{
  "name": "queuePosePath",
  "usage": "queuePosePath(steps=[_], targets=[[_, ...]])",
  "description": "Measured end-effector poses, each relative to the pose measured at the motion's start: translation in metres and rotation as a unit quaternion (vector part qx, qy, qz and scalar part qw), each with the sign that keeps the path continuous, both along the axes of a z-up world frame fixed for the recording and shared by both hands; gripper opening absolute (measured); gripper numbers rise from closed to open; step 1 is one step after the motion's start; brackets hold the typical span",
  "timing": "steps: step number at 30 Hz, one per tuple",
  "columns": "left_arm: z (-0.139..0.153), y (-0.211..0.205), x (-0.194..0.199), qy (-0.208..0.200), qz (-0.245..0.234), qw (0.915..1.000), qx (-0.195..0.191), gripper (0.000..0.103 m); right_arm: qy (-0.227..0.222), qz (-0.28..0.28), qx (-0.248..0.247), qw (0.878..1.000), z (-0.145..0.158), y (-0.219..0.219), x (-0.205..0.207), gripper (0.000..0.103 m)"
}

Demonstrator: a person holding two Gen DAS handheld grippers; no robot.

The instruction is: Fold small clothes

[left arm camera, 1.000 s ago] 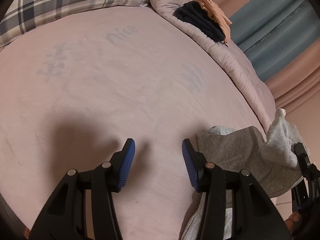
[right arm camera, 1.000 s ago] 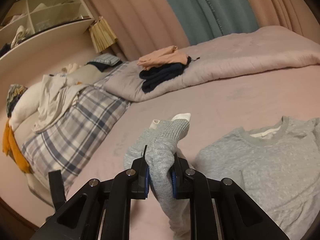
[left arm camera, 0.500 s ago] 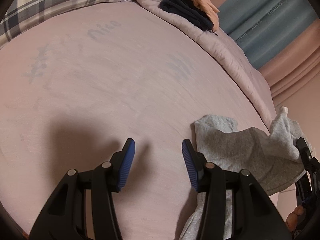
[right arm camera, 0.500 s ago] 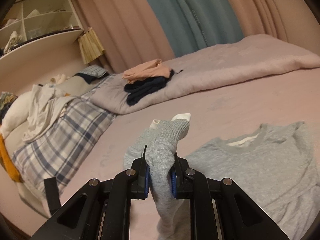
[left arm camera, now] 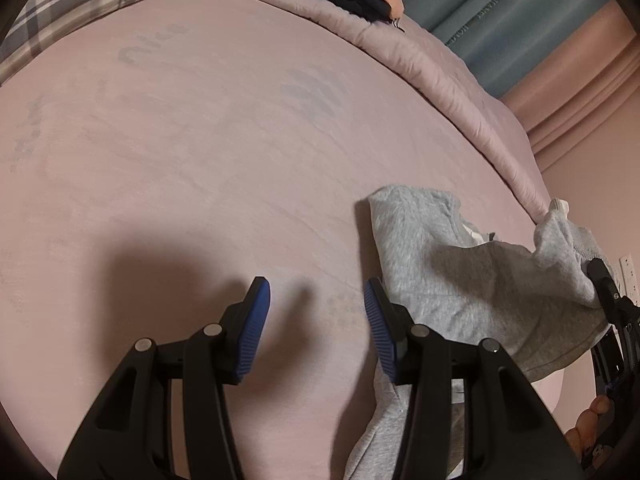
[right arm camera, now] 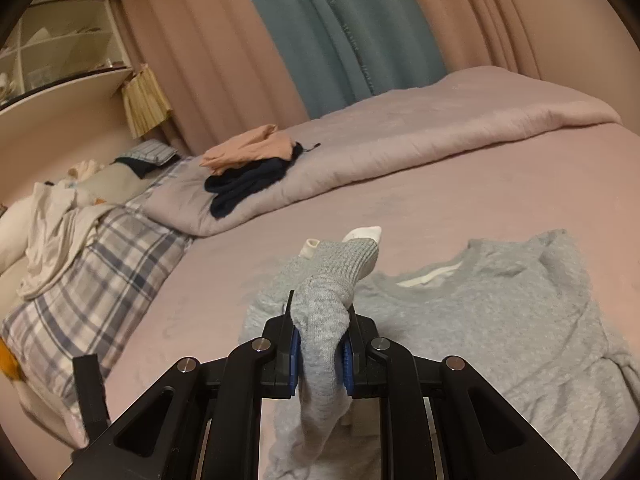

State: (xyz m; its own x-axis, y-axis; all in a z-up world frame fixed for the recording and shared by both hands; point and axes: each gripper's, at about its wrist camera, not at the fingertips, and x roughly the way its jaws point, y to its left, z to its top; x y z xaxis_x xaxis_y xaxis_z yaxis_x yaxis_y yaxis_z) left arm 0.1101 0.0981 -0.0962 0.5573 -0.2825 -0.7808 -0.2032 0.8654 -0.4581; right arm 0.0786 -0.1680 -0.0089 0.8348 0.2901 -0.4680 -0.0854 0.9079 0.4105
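A small grey sweatshirt [right arm camera: 500, 320] lies on the pink bed, neck toward the far side. My right gripper [right arm camera: 320, 354] is shut on its grey sleeve [right arm camera: 328, 300] and holds the ribbed cuff lifted over the body. In the left wrist view the sweatshirt [left arm camera: 460, 280] lies at the right, with the lifted sleeve [left arm camera: 560, 236] and the right gripper [left arm camera: 612, 300] at the far right edge. My left gripper [left arm camera: 316, 320] is open and empty above the bare sheet, its right finger at the sweatshirt's edge.
A rolled pink-grey duvet [right arm camera: 400, 140] lies along the far side, with folded peach and navy clothes [right arm camera: 248, 164] on it. A plaid pillow [right arm camera: 92, 280] with white garments lies at the left. Curtains and a shelf stand behind. The bed's near edge shows at the lower right [left arm camera: 556, 392].
Both grippers have shifted right along the bed. The right gripper carries the sleeve further over the sweatshirt's body. The left gripper stays open.
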Motion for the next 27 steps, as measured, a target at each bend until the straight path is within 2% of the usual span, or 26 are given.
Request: queuePosePath(steps=[13, 27], targets=[[-0.008, -0.023, 0.006, 0.009, -0.03, 0.9995, -0.001, 0.048, 0.015, -0.042, -0.009, 0.999, -0.01, -0.028, 0.0, 0.018], [-0.011, -0.03, 0.006, 0.011, -0.043, 0.999, 0.0, 0.048, 0.02, -0.09, -0.025, 0.995, -0.017, -0.054, 0.001, 0.018]])
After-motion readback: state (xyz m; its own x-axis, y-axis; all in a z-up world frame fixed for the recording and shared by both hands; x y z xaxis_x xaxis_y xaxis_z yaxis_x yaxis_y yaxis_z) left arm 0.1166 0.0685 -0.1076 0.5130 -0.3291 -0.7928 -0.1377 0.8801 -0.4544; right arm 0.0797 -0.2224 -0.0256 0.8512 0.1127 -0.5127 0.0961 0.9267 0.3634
